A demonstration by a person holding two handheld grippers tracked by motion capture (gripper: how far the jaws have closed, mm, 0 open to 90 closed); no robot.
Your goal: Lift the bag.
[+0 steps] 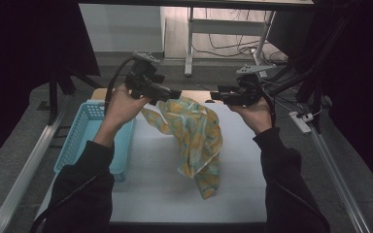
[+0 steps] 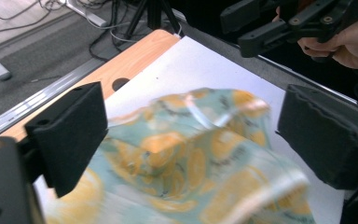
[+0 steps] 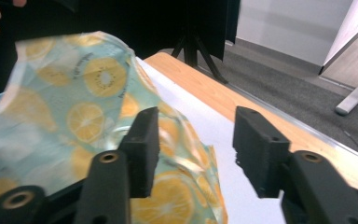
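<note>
— So, where's the cloth (image 1: 194,138) right now?

— Between the two grippers, mostly slumped onto the white worktop (image 1: 150,184). It's a pale green piece printed with orange and kiwi slices. From the high view its top bunches up just under the left gripper (image 1: 167,93), and the rest trails down toward the near edge in a long fold.

— Is either gripper holding it?

— No. The left gripper's jaws stand wide apart; its own camera shows both black pads (image 2: 70,135) set well to either side, with the cloth (image 2: 191,163) lying loose and blurred below the gap, touching neither. No pad presses on it.

— And the right gripper (image 1: 218,95)?

— Released too, though not so wide. In the right gripper view there's bare worktop (image 3: 242,196) showing straight through the gap. The cloth (image 3: 74,116) billows up on the left-hand side of that picture and passes behind the left-hand pad (image 3: 144,149); nothing sits between the two.

— Anything else on the worktop?

— A light blue plastic basket (image 1: 85,131) with slotted walls, at the left side, just past the person's left hand (image 1: 121,107). Its far end is partly hidden by that hand. A strip of bare wood (image 2: 135,60) runs along the far edge, beyond the white sheet, with a round hole in it.

— How are the hands placed?

— Both raised above the far half of the worktop, dark sleeves coming in from the near side, the grippers pointing at each other across the heap.
</note>
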